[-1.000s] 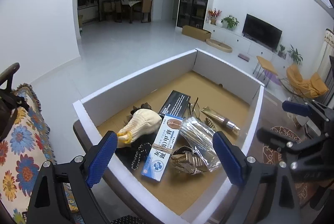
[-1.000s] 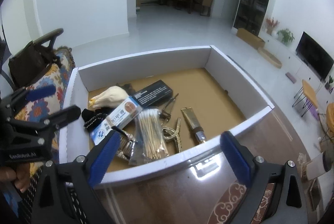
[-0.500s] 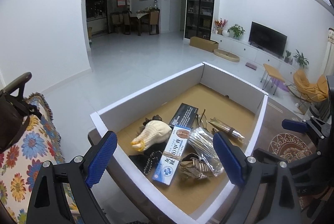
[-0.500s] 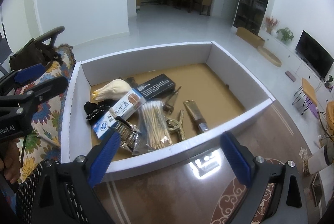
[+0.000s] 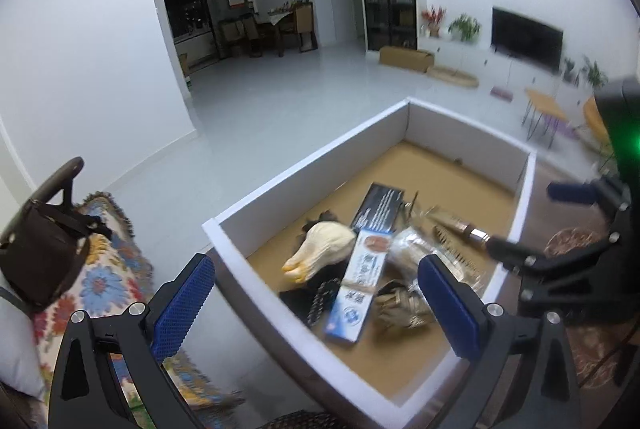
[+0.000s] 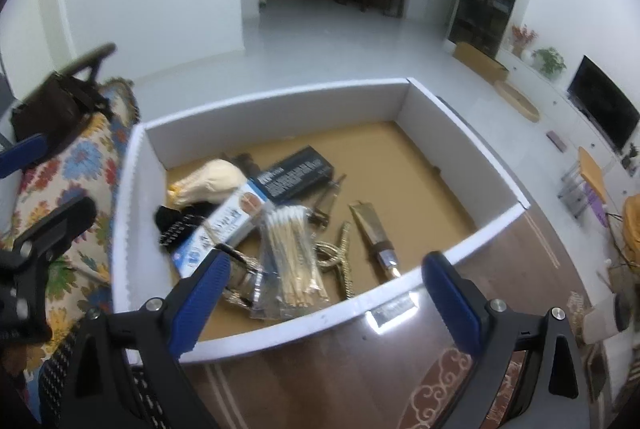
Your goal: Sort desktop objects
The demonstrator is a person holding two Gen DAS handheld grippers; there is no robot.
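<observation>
Hovering both claws, my left claw [image 5: 316,305] just spread wide and my right claw [image 6: 324,301] released, I size up the clutter piled in the white box [image 6: 132,229] for a first pick.

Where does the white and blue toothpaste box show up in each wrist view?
Left wrist: toothpaste box lies lower centre, between the blue pads, right of the cream shell.
Right wrist: toothpaste box lies centre left, below the cream shell.
Shared landmark: the black box at its far end.
</observation>
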